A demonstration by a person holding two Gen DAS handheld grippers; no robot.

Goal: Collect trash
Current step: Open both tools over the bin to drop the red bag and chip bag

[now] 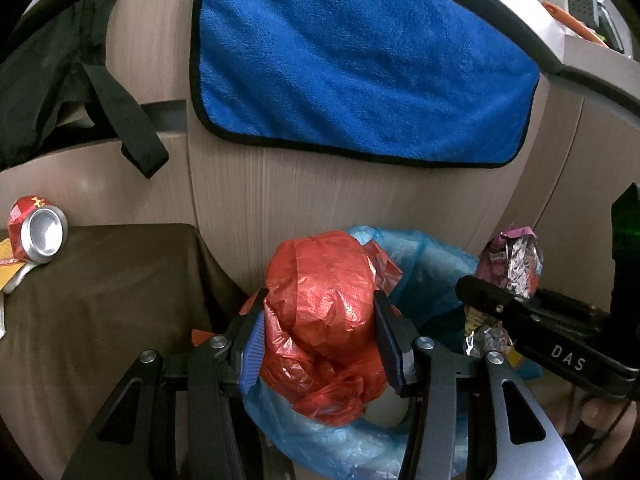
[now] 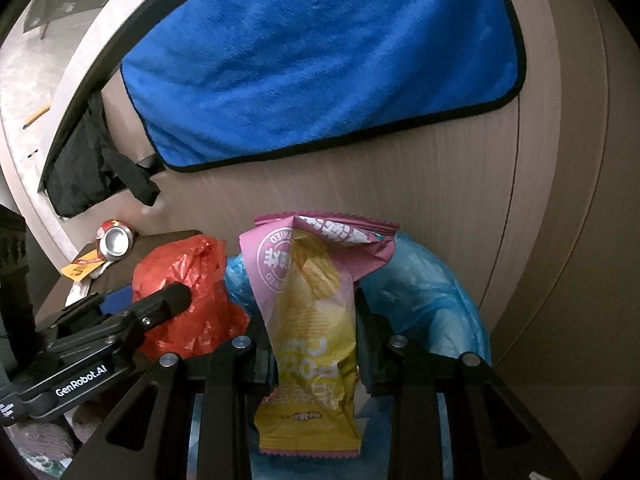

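Trash sits clamped in both grippers: our left gripper [image 1: 320, 340] pinches the red plastic bag [image 1: 324, 296], our right gripper [image 2: 316, 344] the chip packet [image 2: 312, 304], above the blue-lined bin [image 1: 424, 264] (just below us); releasing off-centre could drop either outside.

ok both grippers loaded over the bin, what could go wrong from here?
1. The red plastic bag in the left gripper is bulky; released here it may catch on the blue bin liner rim rather than drop in.
2. The chip bag in the right gripper hangs close beside it; the two could snag.
3. The crushed can is still on the brown surface.
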